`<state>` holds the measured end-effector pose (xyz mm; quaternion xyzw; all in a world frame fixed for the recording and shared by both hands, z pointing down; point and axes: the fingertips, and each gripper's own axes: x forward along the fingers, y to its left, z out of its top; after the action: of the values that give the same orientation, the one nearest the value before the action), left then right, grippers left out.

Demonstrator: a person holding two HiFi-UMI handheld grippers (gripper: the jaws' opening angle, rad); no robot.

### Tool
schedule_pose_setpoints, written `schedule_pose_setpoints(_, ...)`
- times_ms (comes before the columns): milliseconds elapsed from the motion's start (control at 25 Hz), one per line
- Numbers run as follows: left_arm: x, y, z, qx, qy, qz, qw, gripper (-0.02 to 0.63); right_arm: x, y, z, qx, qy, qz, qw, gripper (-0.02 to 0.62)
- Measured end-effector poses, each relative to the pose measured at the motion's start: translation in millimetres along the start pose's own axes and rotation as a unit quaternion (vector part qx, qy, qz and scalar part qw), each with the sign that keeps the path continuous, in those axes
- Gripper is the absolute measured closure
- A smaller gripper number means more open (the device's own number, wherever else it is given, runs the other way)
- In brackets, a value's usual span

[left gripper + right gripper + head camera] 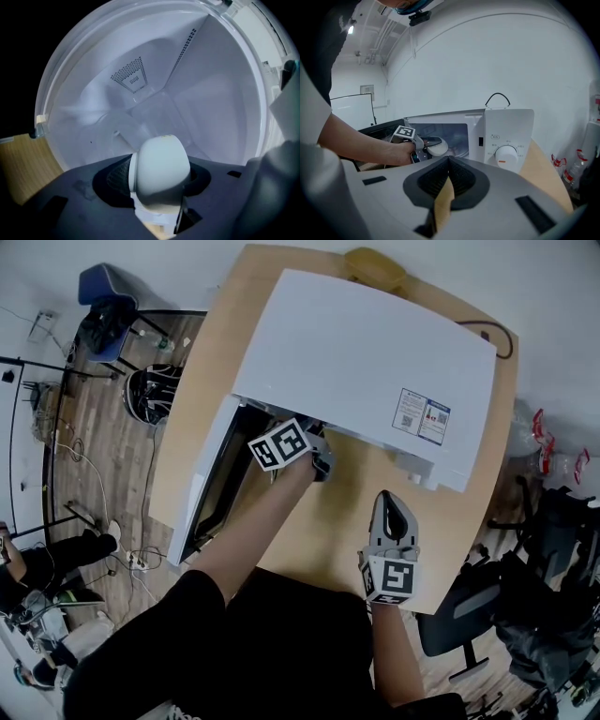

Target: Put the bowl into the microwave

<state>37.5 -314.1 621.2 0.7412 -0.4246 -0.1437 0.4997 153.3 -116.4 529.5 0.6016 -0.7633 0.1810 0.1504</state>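
The white microwave [375,362] stands on a wooden table [347,521] with its door [211,484] swung open to the left. At the opening, my left gripper [314,457] is shut on a white bowl [161,168], which it holds tilted on its side. The left gripper view looks straight into the white cavity [154,84], with the bowl inside its mouth. From the right gripper view, the bowl [436,149] and the left gripper [423,145] sit just inside the opening. My right gripper [389,512] hovers over the table in front of the microwave, shut and with nothing in it.
The control panel with its dial [505,154] is on the microwave's right side. A yellow object [375,266] and a black cable [492,334] lie behind the microwave. An office chair [450,624] stands by the table's near right edge, with bottles [553,460] further right.
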Motion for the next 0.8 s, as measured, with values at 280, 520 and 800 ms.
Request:
schedule_pose_setpoints(280, -1, 0, -8, 0.027, 0.014, 0.031, 0.9991, 0.383, 0, 2, 1, -0.001, -0.001, 0.004, 1.0, 0.54)
schedule_pose_setpoints(520, -3, 5, -1, 0.09, 0.006, 0.08, 0.9927, 0.316, -6, 8, -3, 0.016, 0.004, 0.001, 1.0, 0.54)
schedule_pose_setpoints(800, -2, 12, 2, 0.169, 0.006, 0.107, 0.9798, 0.295, -8, 13, -8, 0.015, 0.008, 0.006, 1.0, 0.54)
